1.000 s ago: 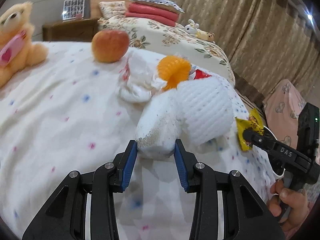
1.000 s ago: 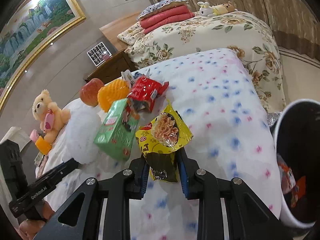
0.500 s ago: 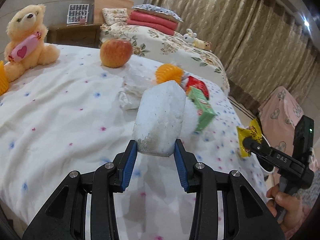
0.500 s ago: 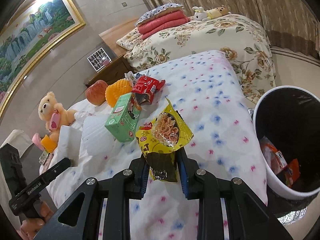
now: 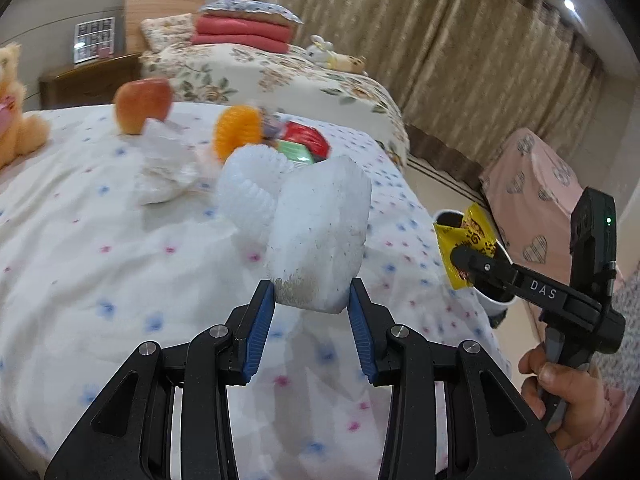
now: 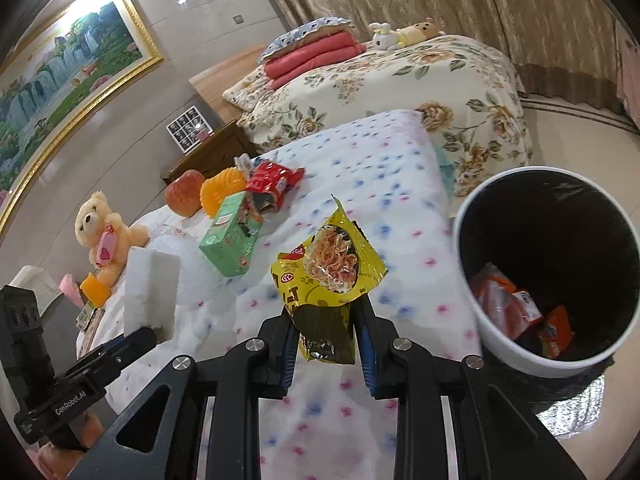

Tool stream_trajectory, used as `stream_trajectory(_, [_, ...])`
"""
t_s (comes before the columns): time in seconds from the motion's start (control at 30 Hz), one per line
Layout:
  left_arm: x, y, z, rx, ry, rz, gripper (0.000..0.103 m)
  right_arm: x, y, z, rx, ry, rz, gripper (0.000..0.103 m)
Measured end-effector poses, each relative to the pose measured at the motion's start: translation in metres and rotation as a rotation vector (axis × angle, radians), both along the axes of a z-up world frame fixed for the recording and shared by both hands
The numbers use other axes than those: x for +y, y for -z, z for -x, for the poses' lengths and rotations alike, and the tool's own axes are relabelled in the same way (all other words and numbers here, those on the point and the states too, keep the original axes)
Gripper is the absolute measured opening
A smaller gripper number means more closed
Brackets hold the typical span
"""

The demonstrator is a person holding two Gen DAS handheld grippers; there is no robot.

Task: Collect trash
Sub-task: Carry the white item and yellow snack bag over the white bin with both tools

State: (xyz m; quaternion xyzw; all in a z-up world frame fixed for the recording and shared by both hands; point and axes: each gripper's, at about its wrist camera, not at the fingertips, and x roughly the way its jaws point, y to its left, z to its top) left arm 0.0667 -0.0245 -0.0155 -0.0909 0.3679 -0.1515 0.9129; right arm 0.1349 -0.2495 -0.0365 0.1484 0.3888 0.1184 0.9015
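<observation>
Foam block [image 5: 320,236], light and squashy, sits pinched at its lower end in left gripper [image 5: 312,316] jaws over the bed [image 5: 100,280]; crinkly yellow snack bag [image 6: 328,276], clamped low in right gripper [image 6: 326,350] jaws, hangs beside bin [image 6: 500,344] at 3 o'clock.

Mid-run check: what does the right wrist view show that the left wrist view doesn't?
Only the right wrist view: inside the bin, wrappers at the bottom; also the framed painting.
Only the left wrist view: the crumpled tissue and the pink heart-print cover.
Both: foam block in the left tongs, yellow snack bag in the right tongs, the apple.
</observation>
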Motion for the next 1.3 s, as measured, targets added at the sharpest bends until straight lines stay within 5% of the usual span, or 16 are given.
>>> stream_trajectory(1.3, [-0.137,0.000,-0.049,0.017,0.281,-0.058,0.037,-0.116,0.008,0.017,0.030,0.227,-0.001,0.027])
